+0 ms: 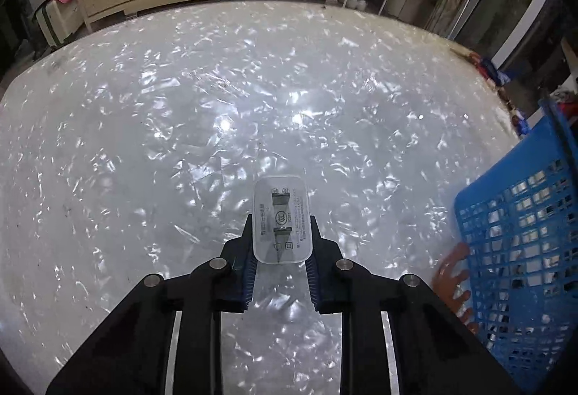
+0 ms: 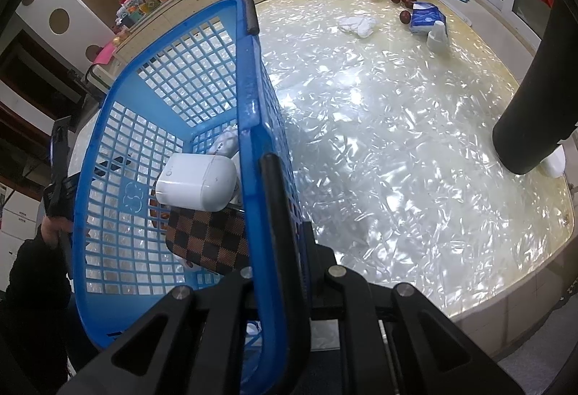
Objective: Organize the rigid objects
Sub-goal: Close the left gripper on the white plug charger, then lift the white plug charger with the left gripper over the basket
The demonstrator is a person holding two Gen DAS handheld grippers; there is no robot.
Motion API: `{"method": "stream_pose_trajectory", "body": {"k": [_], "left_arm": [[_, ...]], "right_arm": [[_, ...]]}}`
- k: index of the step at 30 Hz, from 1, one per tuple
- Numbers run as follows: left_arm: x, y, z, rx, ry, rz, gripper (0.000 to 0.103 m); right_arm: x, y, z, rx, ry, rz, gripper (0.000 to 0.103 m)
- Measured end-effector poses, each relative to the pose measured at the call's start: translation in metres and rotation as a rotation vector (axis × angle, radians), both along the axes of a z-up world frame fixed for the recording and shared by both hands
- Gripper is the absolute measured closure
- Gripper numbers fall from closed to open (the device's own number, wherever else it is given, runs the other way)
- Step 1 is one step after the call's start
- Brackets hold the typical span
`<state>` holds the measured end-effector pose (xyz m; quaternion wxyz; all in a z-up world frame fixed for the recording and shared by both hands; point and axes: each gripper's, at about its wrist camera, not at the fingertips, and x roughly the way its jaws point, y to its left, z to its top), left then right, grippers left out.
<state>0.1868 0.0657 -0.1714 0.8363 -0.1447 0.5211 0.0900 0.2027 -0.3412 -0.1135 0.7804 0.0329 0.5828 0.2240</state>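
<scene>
Fingers of my left gripper (image 1: 281,232) clamp the white charger (image 1: 282,219), left of the blue basket (image 2: 253,113); my right gripper (image 2: 285,243) pinches its rim. Several items sit inside; charger remains.

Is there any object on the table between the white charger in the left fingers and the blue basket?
Nothing visible. The left gripper is shut on the white charger, and only bare shiny table lies between it and the blue basket at the right edge of the left wrist view.
</scene>
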Motion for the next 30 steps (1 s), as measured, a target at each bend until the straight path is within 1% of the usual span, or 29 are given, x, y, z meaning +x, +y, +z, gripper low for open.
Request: {"method": "stream_pose_trajectory", "body": {"k": [3, 6, 12, 16, 19, 26, 30], "left_arm": [[-0.009, 0.002, 0.011, -0.006, -0.013, -0.014, 0.077], [-0.021, -0.002, 0.026, -0.002, -0.025, -0.05, 0.077], [-0.053, -0.015, 0.061, 0.073, -0.047, -0.166, 0.077], [-0.074, -0.023, 0.082, 0.075, -0.061, -0.236, 0.077], [-0.087, -0.036, 0.099, 0.103, -0.072, -0.285, 0.077], [-0.105, -0.087, 0.139, 0.095, -0.138, -0.453, 0.077], [-0.105, -0.119, 0.152, 0.071, -0.159, -0.548, 0.077]], "right_arm": [[0.0, 0.0, 0.0, -0.002, 0.0, -0.001, 0.095], [0.0, 0.0, 0.0, -0.006, 0.0, 0.001, 0.095], [0.0, 0.001, 0.0, -0.022, -0.001, 0.002, 0.095], [0.0, 0.003, 0.0, -0.041, -0.001, 0.002, 0.095], [0.0, 0.004, 0.0, -0.052, -0.002, -0.002, 0.095], [-0.001, 0.005, 0.0, -0.066, -0.003, -0.01, 0.096], [-0.001, 0.005, 0.0, -0.067, -0.003, -0.009, 0.096]]}}
